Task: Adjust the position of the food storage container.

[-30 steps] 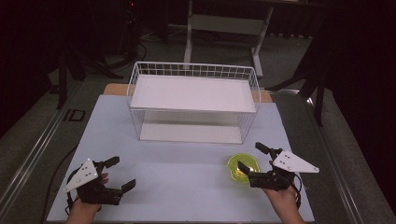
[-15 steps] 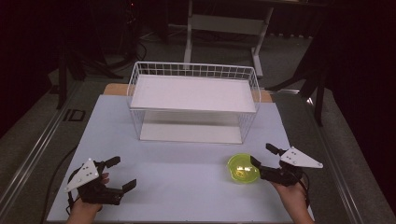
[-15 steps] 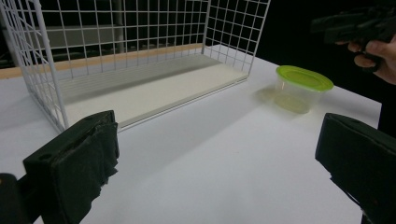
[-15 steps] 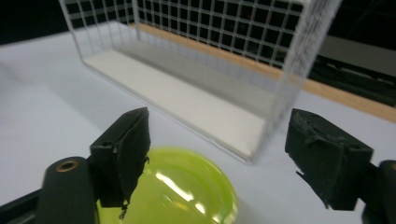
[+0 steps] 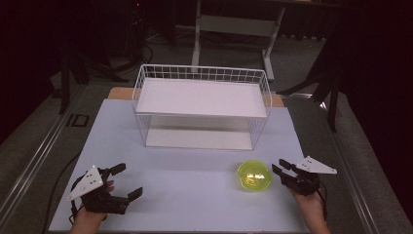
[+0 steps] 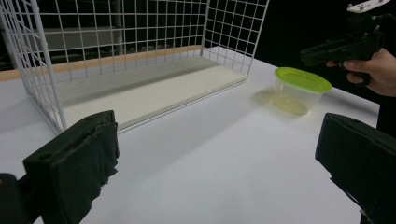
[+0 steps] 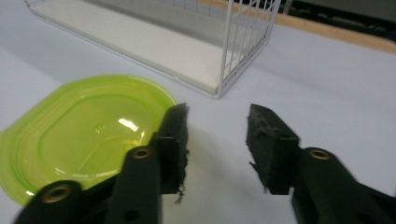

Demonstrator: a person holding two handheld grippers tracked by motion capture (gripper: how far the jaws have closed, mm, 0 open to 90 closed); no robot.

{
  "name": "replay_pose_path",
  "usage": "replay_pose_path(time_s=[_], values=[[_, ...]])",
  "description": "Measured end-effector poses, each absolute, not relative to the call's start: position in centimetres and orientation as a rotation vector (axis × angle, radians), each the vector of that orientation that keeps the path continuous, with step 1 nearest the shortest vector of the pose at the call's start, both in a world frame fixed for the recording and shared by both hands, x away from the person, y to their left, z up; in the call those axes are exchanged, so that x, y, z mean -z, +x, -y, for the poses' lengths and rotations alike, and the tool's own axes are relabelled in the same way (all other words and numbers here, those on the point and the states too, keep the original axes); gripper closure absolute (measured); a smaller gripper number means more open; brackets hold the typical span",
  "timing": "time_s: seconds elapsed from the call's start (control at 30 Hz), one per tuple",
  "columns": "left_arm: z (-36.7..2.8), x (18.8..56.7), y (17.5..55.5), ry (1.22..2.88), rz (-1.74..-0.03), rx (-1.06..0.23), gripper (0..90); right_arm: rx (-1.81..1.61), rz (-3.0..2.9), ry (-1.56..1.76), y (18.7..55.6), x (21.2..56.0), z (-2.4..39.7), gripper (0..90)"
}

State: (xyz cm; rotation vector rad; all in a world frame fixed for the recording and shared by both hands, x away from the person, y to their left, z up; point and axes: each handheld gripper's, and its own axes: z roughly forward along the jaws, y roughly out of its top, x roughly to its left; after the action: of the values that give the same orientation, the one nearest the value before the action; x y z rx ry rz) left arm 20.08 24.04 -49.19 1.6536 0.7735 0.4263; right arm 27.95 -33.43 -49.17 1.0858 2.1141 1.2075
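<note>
A clear round container with a lime-green lid point(image 5: 254, 176) stands on the white table, right of centre near the front edge. It appears again in the left gripper view point(image 6: 301, 89) and close up in the right gripper view point(image 7: 86, 135). My right gripper point(image 5: 280, 168) is just to the right of it, open, nothing between its jaws point(image 7: 217, 135). My left gripper point(image 5: 127, 180) rests at the front left, jaws wide open and empty point(image 6: 219, 154). The other hand and gripper point(image 6: 355, 44) show beyond the container.
A white wire basket rack point(image 5: 203, 106) with a white top shelf and a white bottom board point(image 6: 149, 91) stands at the middle back of the table. Its corner post point(image 7: 229, 46) is near the right gripper. Dark floor and a stand's legs lie beyond the table.
The right gripper has drawn back to the right, off the green-lidded container, which stays put on the table. The left gripper has not moved.
</note>
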Motion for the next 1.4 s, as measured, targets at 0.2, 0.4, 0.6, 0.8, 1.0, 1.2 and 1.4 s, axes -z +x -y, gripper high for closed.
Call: replay_pose_path(time_s=[0.2, 0.4, 0.6, 0.8, 1.0, 1.2, 1.4], values=[[-24.0, 49.1, 20.0, 1.653, -0.766, -0.429, 0.4, -1.184, -2.14, 1.158, 28.0, 50.2, 33.8, 69.9], [-24.0, 49.1, 20.0, 1.655, -0.766, -0.428, 0.4, -1.168, -2.193, 1.175, 28.0, 51.0, 33.6, 89.7], [-24.0, 49.1, 20.0, 1.654, -0.757, -0.426, 0.4, -1.116, -2.257, 1.159, 28.0, 51.7, 32.7, 90.0], [-23.9, 49.1, 20.0, 1.658, -0.755, -0.426, 0.4, -1.087, -2.322, 1.141, 28.0, 52.4, 31.6, 90.0], [-24.0, 49.0, 20.0, 1.656, -0.754, -0.427, 0.4, -1.085, -2.36, 1.134, 27.9, 52.7, 30.9, 90.0], [-24.0, 49.0, 20.0, 1.658, -0.753, -0.429, 0.4, -1.1, -2.386, 1.132, 28.0, 52.8, 30.1, 90.0], [-24.0, 49.0, 20.0, 1.654, -0.754, -0.428, 0.4, -1.11, -2.413, 1.1, 28.2, 52.7, 28.9, 90.0]])
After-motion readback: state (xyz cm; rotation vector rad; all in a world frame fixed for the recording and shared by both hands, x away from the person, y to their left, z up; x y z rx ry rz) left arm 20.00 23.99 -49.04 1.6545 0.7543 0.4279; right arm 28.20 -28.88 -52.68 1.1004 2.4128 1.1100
